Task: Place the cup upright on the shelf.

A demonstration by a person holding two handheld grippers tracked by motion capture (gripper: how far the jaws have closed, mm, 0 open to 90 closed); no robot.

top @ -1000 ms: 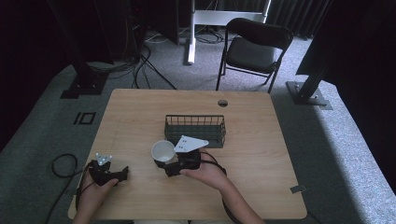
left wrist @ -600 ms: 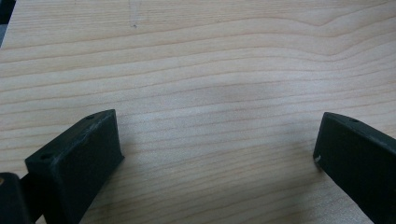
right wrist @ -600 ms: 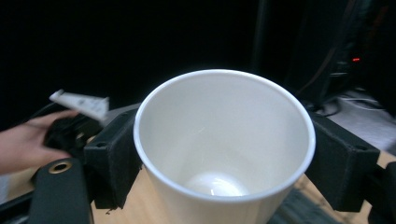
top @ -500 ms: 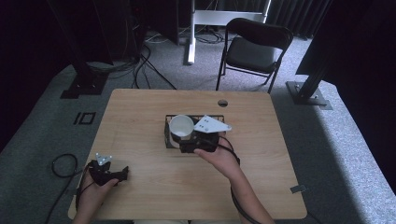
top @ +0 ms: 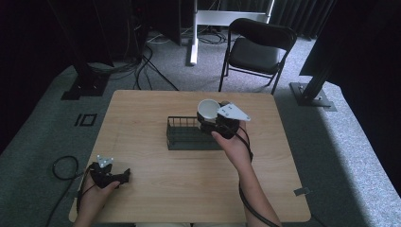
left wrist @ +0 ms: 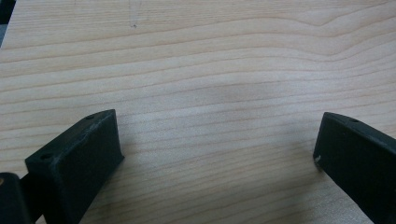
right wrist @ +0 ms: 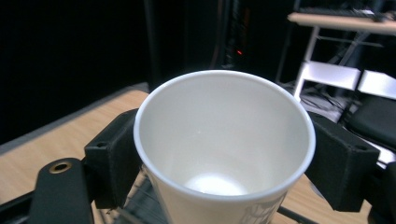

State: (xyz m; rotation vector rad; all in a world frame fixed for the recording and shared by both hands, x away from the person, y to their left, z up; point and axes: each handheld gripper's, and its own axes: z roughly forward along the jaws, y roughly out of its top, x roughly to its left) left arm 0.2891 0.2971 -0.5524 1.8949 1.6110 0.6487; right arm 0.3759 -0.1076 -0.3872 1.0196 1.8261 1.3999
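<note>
My right gripper (top: 209, 118) is shut on a white paper cup (top: 207, 109), held upright above the right end of a black wire basket (top: 182, 135) at the table's middle. In the right gripper view the empty cup (right wrist: 224, 149) sits between the two black jaws, which press its sides, and basket wires (right wrist: 140, 196) show below it. At the table's front left corner, my left gripper (top: 124, 176) rests low on the wood. Its jaws stand wide apart in the left gripper view (left wrist: 215, 154), with only bare wood between them.
The wooden table (top: 142, 109) has a small round hole near its far edge, behind the cup. A black folding chair (top: 255, 49) stands beyond the table. Cables (top: 64, 168) trail on the grey floor at the left. Dark stands flank the table.
My right gripper has carried the cup from the table's front middle up and to the right, over the basket's right end. The left gripper has stayed put.
</note>
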